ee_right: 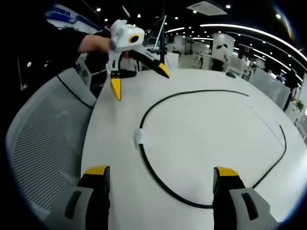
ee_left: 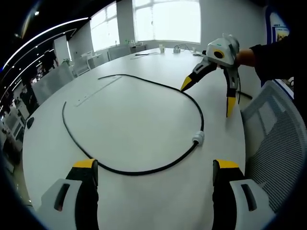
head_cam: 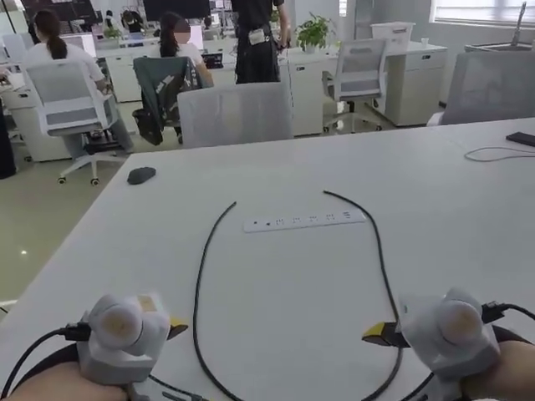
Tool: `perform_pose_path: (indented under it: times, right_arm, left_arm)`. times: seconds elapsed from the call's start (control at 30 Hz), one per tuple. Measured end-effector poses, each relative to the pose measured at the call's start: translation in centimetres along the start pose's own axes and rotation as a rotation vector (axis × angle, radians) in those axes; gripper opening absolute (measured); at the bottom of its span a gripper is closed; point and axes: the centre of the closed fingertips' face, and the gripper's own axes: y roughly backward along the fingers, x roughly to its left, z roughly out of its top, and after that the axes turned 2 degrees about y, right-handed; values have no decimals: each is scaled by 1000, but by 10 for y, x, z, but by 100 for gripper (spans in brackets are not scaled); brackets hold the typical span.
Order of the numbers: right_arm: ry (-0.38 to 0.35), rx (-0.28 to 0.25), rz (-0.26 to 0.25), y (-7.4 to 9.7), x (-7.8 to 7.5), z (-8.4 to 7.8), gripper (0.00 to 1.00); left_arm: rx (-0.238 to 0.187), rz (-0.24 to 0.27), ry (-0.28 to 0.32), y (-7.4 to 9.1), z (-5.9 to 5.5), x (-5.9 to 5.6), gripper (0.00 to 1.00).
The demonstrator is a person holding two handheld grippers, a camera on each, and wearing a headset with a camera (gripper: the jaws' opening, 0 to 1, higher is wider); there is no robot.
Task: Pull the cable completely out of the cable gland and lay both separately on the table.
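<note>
A long black cable (head_cam: pixel 198 284) lies in a wide U on the white table (head_cam: pixel 284 317). A small white cable gland (ee_left: pixel 198 138) sits on the cable at the near bend, and the right gripper view shows the same gland (ee_right: pixel 139 136). My left gripper (head_cam: pixel 171 330) hovers at the near left edge, open, with nothing between its jaws (ee_left: pixel 155 165). My right gripper (head_cam: pixel 380 334) hovers at the near right, also open and empty (ee_right: pixel 161 171). The cable loop lies between the two grippers, and neither one touches it.
A white power strip (head_cam: pixel 305 220) lies inside the U, farther back. A dark mouse (head_cam: pixel 140 175) sits at the far left edge; a phone (head_cam: pixel 520 139) and a thin white wire (head_cam: pixel 493 153) lie at far right. Office chairs and people are beyond the table.
</note>
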Motion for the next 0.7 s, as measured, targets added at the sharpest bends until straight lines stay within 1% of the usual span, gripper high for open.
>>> perform_pose_path:
  times: [0.13,0.2,0.23,0.3,0.4,0.43,0.47,0.5,0.53,0.6,0.63,0.7]
  right_arm:
    - [-4,-23,14,-1,3,8,82]
    - [1,-41,27,-3,8,14,75]
    - [9,-75,42,-6,11,21,72]
    - [11,-77,49,-8,13,23,63]
    - [19,-77,66,-18,18,26,52]
    - [9,-88,67,-19,18,28,51]
    - [-8,-103,65,-21,18,30,49]
    - [-32,-114,74,-23,19,32,47]
    - [-45,-121,77,-25,20,33,44]
    - [-36,-120,73,-30,21,32,40]
    - [-31,-114,75,-33,23,31,38]
    - [-19,-117,75,-38,24,29,34]
  left_arm:
    - [-9,-3,-7,0,1,-3,100]
    - [-16,-7,-6,-1,2,-4,100]
    - [-15,-12,3,-2,2,-5,100]
    - [-14,-20,21,-3,1,-7,100]
    - [-12,-27,27,-6,0,-9,100]
    - [-12,-30,30,-7,0,-9,100]
    - [-2,-35,37,-9,-2,-10,100]
    - [-2,-36,40,-9,-2,-10,100]
    - [-1,-39,40,-10,-2,-11,100]
    - [4,-47,37,-11,-4,-12,98]
    - [19,-48,35,-11,-7,-12,97]
    - [25,-51,24,-13,-9,-13,95]
